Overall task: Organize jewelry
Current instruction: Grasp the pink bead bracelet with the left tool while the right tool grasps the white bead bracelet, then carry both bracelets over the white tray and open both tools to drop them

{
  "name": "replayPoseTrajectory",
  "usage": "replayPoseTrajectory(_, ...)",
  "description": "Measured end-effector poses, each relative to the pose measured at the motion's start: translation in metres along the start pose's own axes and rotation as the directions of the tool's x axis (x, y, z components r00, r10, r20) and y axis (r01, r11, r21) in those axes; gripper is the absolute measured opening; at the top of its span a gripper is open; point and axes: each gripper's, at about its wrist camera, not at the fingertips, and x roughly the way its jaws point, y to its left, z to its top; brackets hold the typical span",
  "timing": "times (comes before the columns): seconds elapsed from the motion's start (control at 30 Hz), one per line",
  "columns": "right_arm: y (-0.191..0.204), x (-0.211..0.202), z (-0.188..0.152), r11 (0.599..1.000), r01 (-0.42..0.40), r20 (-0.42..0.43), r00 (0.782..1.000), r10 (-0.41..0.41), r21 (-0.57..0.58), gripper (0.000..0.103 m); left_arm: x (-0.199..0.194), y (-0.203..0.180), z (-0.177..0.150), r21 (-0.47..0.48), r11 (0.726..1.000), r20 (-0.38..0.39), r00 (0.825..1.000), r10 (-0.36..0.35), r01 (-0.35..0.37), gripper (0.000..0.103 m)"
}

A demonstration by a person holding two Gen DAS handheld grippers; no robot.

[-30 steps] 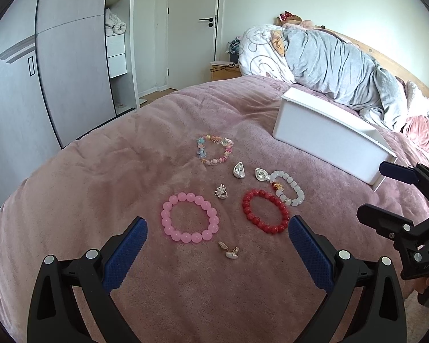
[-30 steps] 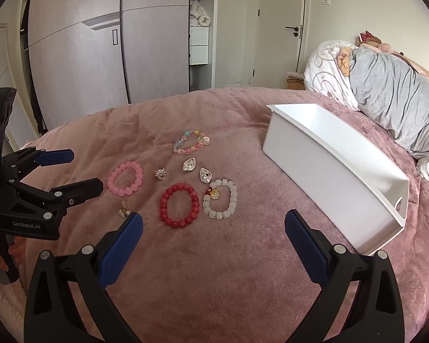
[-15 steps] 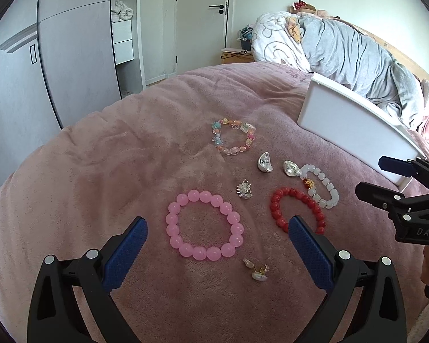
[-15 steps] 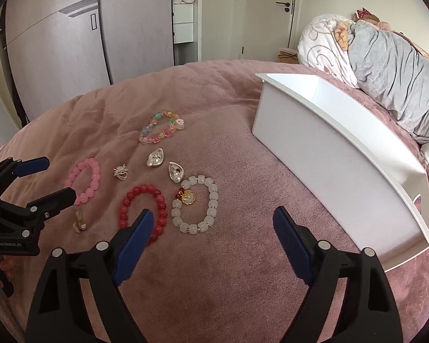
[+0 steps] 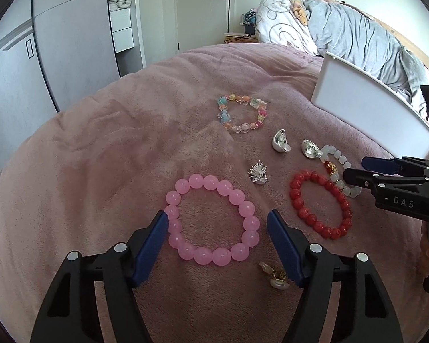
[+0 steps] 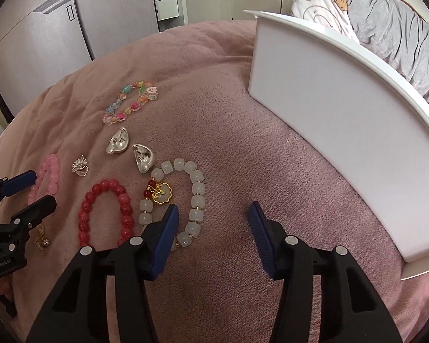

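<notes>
Jewelry lies on a pink blanket. My left gripper [image 5: 217, 228] is open, low over the pink bead bracelet [image 5: 213, 219], its fingers on either side of it. A red bead bracelet [image 5: 320, 203], a white bead bracelet with a gold charm [image 6: 176, 197], a multicoloured bracelet [image 5: 241, 113], two silver earrings [image 5: 281, 142] and a spiky silver piece [image 5: 258, 172] lie around. A small gold earring [image 5: 277, 277] sits by the left gripper's right finger. My right gripper [image 6: 213, 220] is open, its left finger at the white bracelet's near edge.
A white plastic box [image 6: 329, 114] stands on the blanket to the right of the jewelry. A grey duvet and pillows [image 5: 343, 31] lie at the bed's head. Wardrobe doors [image 5: 57, 43] and a door stand beyond the bed.
Both grippers moved forward and down toward the jewelry and their jaws narrowed. The left now straddles the pink bracelet; the right reached the white bracelet.
</notes>
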Motion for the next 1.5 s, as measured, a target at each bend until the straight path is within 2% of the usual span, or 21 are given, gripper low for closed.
replayPoseTrajectory(0.1, 0.001, 0.002, 0.001, 1.000, -0.003, -0.003, 1.000, 0.003, -0.003, 0.049, 0.007, 0.004, -0.001, -0.023, 1.000, -0.018, 1.000, -0.023, 0.022, 0.071)
replayPoseTrajectory(0.2, -0.001, 0.005, -0.001, 1.000, -0.018, -0.011, 1.000, 0.018, 0.004, 0.039, 0.009, 0.006, -0.003, -0.032, 0.999, -0.010, 1.000, -0.028, 0.028, 0.067)
replayPoseTrajectory(0.27, -0.001, 0.005, -0.003, 0.999, -0.040, -0.013, 0.999, 0.040, 0.011, 0.029, 0.010, 0.006, -0.003, -0.037, 0.999, -0.006, 1.000, -0.027, 0.027, 0.063)
replayPoseTrajectory(0.33, 0.000, 0.004, -0.006, 0.998, -0.065, -0.019, 0.998, 0.065, 0.012, 0.011, 0.011, 0.007, -0.004, -0.044, 0.999, -0.001, 1.000, -0.024, 0.024, 0.060)
replayPoseTrajectory(0.5, 0.005, -0.001, -0.012, 0.997, -0.078, -0.015, 0.997, 0.078, 0.016, 0.011, 0.010, 0.007, -0.008, -0.057, 0.998, 0.014, 1.000, -0.011, 0.012, 0.048)
replayPoseTrajectory(0.67, -0.005, -0.010, -0.013, 0.991, -0.118, 0.000, 0.993, 0.119, 0.069, 0.011, 0.006, 0.008, -0.009, -0.063, 0.998, 0.025, 1.000, -0.007, 0.009, 0.035)
replayPoseTrajectory(0.87, -0.007, -0.033, -0.013, 0.986, -0.149, 0.048, 0.988, 0.146, 0.080, 0.011, -0.005, 0.009, -0.009, -0.085, 0.996, 0.044, 0.999, -0.024, 0.028, 0.019)
replayPoseTrajectory(1.0, -0.008, -0.052, -0.012, 0.984, -0.158, 0.089, 0.984, 0.152, 0.078, 0.011, -0.013, 0.016, -0.010, -0.135, 0.989, 0.060, 0.996, -0.059, 0.067, 0.017)
replayPoseTrajectory(1.17, -0.011, -0.072, -0.012, 0.983, -0.165, 0.127, 0.980, 0.153, 0.087, 0.011, -0.032, 0.021, -0.011, -0.162, 0.983, 0.098, 0.993, -0.069, 0.084, 0.016)
replayPoseTrajectory(1.5, -0.017, -0.117, -0.014, 0.979, -0.182, 0.217, 0.963, 0.157, 0.097, 0.011, -0.080, 0.012, -0.004, -0.124, 0.984, 0.165, 0.981, -0.104, 0.125, 0.016)
